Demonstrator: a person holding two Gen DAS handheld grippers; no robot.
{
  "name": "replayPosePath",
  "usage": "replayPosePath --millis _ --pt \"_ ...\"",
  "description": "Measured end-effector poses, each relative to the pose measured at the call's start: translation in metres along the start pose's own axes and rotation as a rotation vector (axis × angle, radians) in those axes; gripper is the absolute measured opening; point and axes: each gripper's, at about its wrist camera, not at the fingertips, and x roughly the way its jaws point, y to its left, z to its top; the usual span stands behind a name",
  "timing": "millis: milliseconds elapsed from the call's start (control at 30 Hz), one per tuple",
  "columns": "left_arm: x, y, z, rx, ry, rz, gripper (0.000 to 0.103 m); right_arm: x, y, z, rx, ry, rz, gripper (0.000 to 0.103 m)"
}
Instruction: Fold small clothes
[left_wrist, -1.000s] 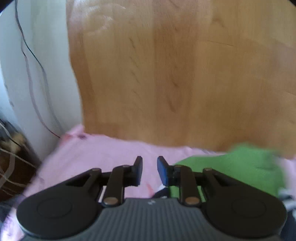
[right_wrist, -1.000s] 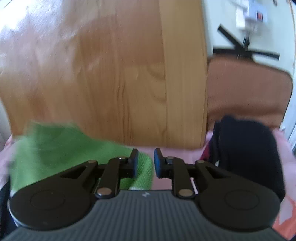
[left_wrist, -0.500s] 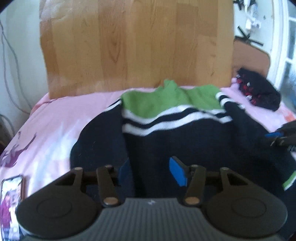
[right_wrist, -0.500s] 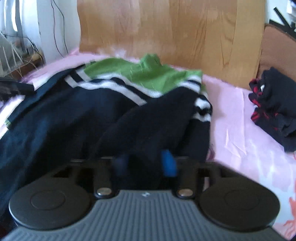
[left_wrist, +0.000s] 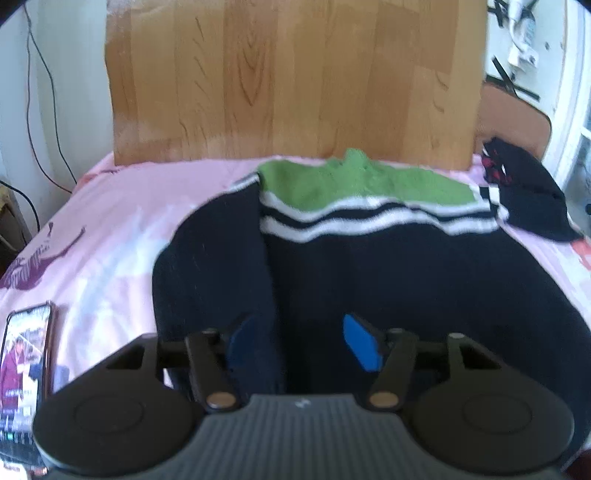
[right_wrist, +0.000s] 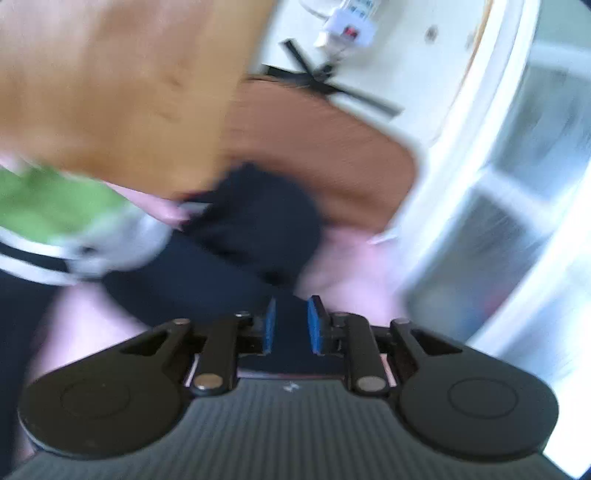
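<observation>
A navy sweater (left_wrist: 406, 280) with a green top and white stripes lies spread on the pink bed sheet (left_wrist: 122, 229). Its left sleeve (left_wrist: 210, 258) is folded down along the body. My left gripper (left_wrist: 301, 345) hovers over the hem, jaws opening, with a fold of navy cloth between the pads but not pressed. The right wrist view is blurred. There the right sleeve (right_wrist: 207, 280) runs from the striped shoulder straight into my right gripper (right_wrist: 291, 325). Its narrow jaws are opening, and dark cloth fills the gap between them.
A wooden headboard (left_wrist: 295, 81) stands behind the bed. A folded black garment (left_wrist: 524, 192) with red marks lies at the far right, also seen as the black garment (right_wrist: 266, 221). A phone (left_wrist: 26, 350) lies at the left. Cables (left_wrist: 40, 74) hang by the wall.
Both grippers pulled back from the headboard and the sweater came to lie spread out. The left jaws widened. The right gripper swung right, toward the black garment, drawing the sleeve outward.
</observation>
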Motion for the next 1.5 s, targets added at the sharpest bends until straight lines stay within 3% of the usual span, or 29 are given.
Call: replayPosePath --millis 100,200,267,367,400,433,467,633,700,767,867,900,933,1000,1167,1267,1367,1400,1433,1500 --pt "-0.006 -0.001 -0.011 0.008 0.047 -0.008 0.058 -0.018 0.014 -0.025 0.07 0.028 0.22 0.029" --pt "-0.011 0.004 -0.021 -0.036 0.108 -0.04 0.058 -0.029 0.039 -0.052 0.126 0.114 0.435 0.031" --pt "-0.014 0.007 -0.029 -0.058 0.14 -0.059 0.058 -0.037 0.061 -0.065 0.143 0.165 0.517 0.033" --pt "-0.017 0.002 -0.039 -0.051 0.147 -0.055 0.055 -0.044 0.078 -0.086 0.157 0.225 0.564 0.036" --pt "-0.018 0.0 -0.041 -0.045 0.14 -0.044 0.046 -0.047 0.083 -0.09 0.169 0.219 0.574 0.029" --pt "-0.019 -0.003 -0.041 -0.039 0.135 -0.018 0.024 -0.058 0.094 -0.095 0.168 0.206 0.574 0.019" --pt "-0.019 -0.004 -0.041 -0.029 0.131 0.018 0.015 -0.059 0.099 -0.094 0.15 0.206 0.573 0.01" --pt "-0.03 0.015 -0.04 -0.082 0.115 -0.005 0.013 -0.078 0.086 -0.075 0.116 0.144 0.513 0.009" --pt "-0.029 0.016 -0.044 -0.097 0.119 -0.014 0.014 -0.074 0.084 -0.081 0.058 0.185 0.461 0.008" --pt "-0.03 0.018 -0.045 -0.097 0.115 -0.032 0.017 -0.064 0.086 -0.088 0.008 0.257 0.462 0.01" --pt "-0.046 0.029 -0.048 -0.105 0.054 -0.067 0.027 -0.073 0.082 -0.071 -0.015 0.193 0.458 0.012" --pt "-0.053 0.034 -0.048 -0.114 0.019 -0.058 0.039 -0.079 0.078 -0.064 -0.007 0.145 0.462 0.016" --pt "-0.059 0.038 -0.049 -0.127 -0.016 -0.045 0.045 -0.082 0.076 -0.054 0.007 0.105 0.474 0.019" --pt "-0.065 0.045 -0.05 -0.16 -0.064 -0.039 0.047 -0.081 0.077 -0.039 0.03 0.069 0.51 0.032" --pt "-0.053 0.033 -0.048 -0.134 -0.062 -0.062 0.059 -0.055 0.12 -0.021 0.035 0.105 0.655 0.034" --pt "-0.034 0.02 -0.047 -0.093 -0.029 -0.037 0.059 -0.047 0.161 -0.021 -0.002 0.127 0.737 0.034" --pt "-0.016 0.021 -0.047 -0.089 0.005 -0.004 0.038 -0.048 0.19 -0.019 -0.026 0.137 0.818 0.034" --pt "-0.015 0.022 -0.046 -0.081 0.0 0.007 0.024 -0.048 0.198 -0.019 -0.038 0.14 0.838 0.034" --pt "-0.016 0.028 -0.043 -0.102 0.004 -0.038 0.013 -0.053 0.204 -0.017 -0.048 0.141 0.851 0.034" --pt "-0.025 0.046 -0.038 -0.177 -0.019 -0.113 0.008 -0.052 0.219 -0.013 -0.071 0.146 0.88 0.034"
